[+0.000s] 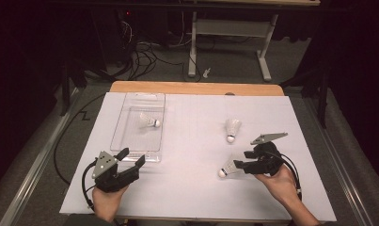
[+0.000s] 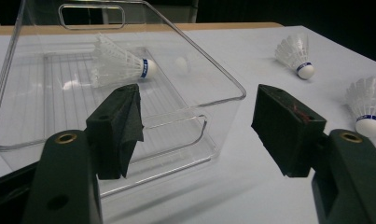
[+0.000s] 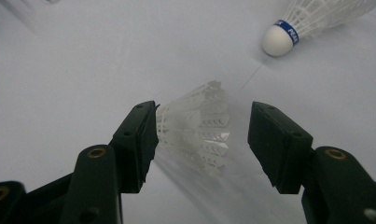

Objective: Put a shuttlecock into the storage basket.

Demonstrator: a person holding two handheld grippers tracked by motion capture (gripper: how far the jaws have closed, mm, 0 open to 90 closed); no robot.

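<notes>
Three white shuttlecocks are in view. One point(image 1: 149, 121) point(image 2: 118, 65) lies inside a clear plastic box point(image 1: 130, 141) point(image 2: 213, 74) at the left of the white sheet. Another point(image 1: 227, 169) point(image 3: 197, 128) lies at the right front, its feather skirt between the jaws of my right gripper point(image 1: 241, 159) point(image 3: 202, 140). The left jaw touches the skirt, while a gap remains at the right jaw. The third point(image 1: 232, 129) point(image 3: 311, 21) rests a little farther back. My left gripper point(image 1: 132, 157) point(image 2: 199, 126) stands open at the box's near corner, holding nothing.
A white sheet point(image 1: 192, 197) covers the table, with a wooden strip point(image 1: 196, 87) showing along the far edge. Beyond it are a desk frame point(image 1: 229, 33) and cables point(image 1: 145, 56) on the floor. Bare sheet lies between the box and the right-hand shuttlecocks.
</notes>
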